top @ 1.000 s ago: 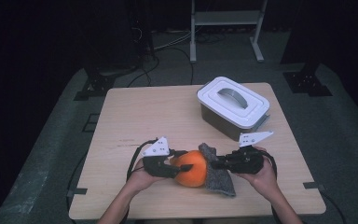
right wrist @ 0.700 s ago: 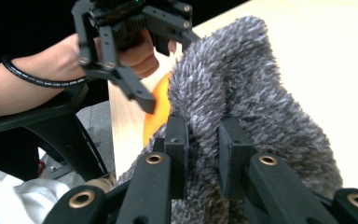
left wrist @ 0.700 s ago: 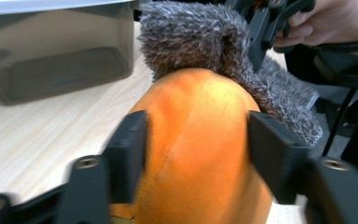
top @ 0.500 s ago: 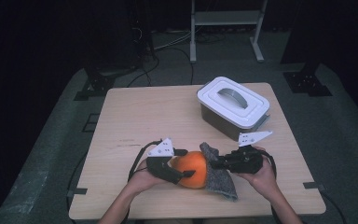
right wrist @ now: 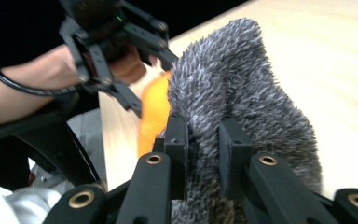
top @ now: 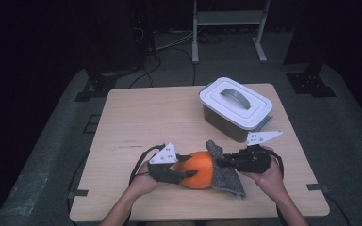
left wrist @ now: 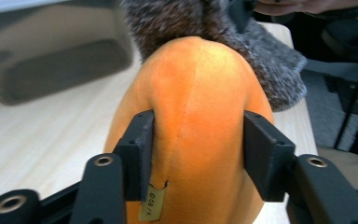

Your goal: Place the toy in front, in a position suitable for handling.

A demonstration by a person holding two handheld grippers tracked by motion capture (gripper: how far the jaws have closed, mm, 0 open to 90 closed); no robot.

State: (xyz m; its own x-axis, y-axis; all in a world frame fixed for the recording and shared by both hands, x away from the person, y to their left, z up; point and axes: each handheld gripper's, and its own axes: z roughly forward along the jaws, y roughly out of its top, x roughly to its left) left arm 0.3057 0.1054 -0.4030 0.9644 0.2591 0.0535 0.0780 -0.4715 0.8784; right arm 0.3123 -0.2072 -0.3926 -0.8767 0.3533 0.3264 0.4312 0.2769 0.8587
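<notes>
Left gripper [left wrist: 193,154] has just let go and closed again on the round orange soft fabric ball [top: 199,169]: half a second back its jaws stood wider, now both pads press into the orange sides, a small tag hanging beside the left pad. Looks like a re-grip for a firmer hold. Right gripper [right wrist: 204,140] is pinched narrow on the shaggy grey fur cover [top: 224,169], same as a second ago. The ball sits at the near middle of the table, between both grippers, the cover draped over its right side; my guess is the cover is being pulled off or onto the ball, with the left side bracing.

Surface is a light wooden table [top: 141,117], bare but for a grey plastic box with a white handled lid [top: 235,106] at the far right, well apart from the work. Room is dark; grey floor mat [top: 52,155], loose cables [top: 169,52] and white stand legs [top: 228,33] behind.
</notes>
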